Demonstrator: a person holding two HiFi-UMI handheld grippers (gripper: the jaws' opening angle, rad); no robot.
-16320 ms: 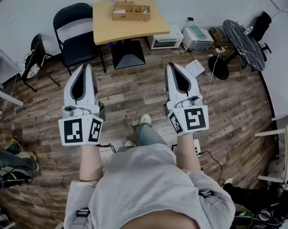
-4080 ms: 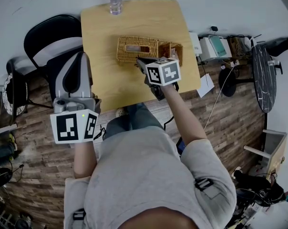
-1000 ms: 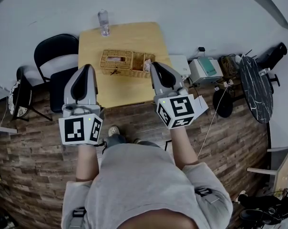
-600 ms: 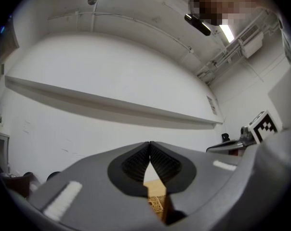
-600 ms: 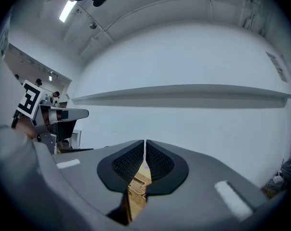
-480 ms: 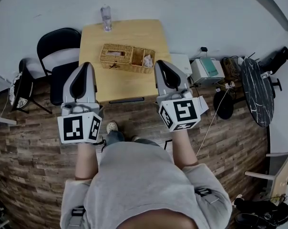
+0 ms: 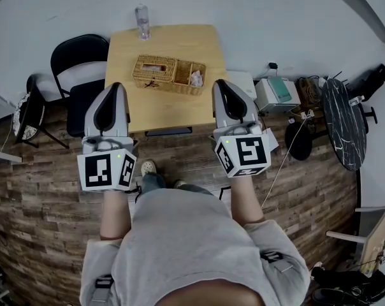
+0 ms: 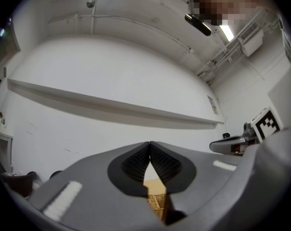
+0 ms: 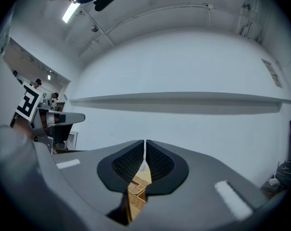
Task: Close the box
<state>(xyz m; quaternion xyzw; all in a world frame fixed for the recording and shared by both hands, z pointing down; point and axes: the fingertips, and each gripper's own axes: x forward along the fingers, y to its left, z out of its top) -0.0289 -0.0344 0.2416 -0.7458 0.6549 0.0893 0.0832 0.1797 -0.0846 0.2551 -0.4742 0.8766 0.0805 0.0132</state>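
A wicker box (image 7: 169, 74) sits on the wooden table (image 7: 160, 110). Its left half shows a woven top with a pale patch, and its right half has open compartments holding something white (image 7: 196, 78). My left gripper (image 7: 116, 89) is shut and empty, held above the table's near left part, short of the box. My right gripper (image 7: 220, 85) is also shut and empty, level with the box's right end and apart from it. In the left gripper view the jaws (image 8: 149, 143) meet, with wicker (image 8: 157, 203) below them. In the right gripper view the right gripper (image 9: 144, 141) is also shut above wicker (image 9: 136, 186).
A water bottle (image 7: 141, 21) stands at the table's far edge. A black chair (image 7: 78, 75) is on the table's left and another chair (image 7: 30, 113) further left. White appliances (image 7: 276, 91) and a round black table (image 7: 342, 113) sit at the right on the wood floor.
Four seconds ago my right gripper was over the box; it has since drawn back to my side. Over the last second both grippers barely moved and stayed shut.
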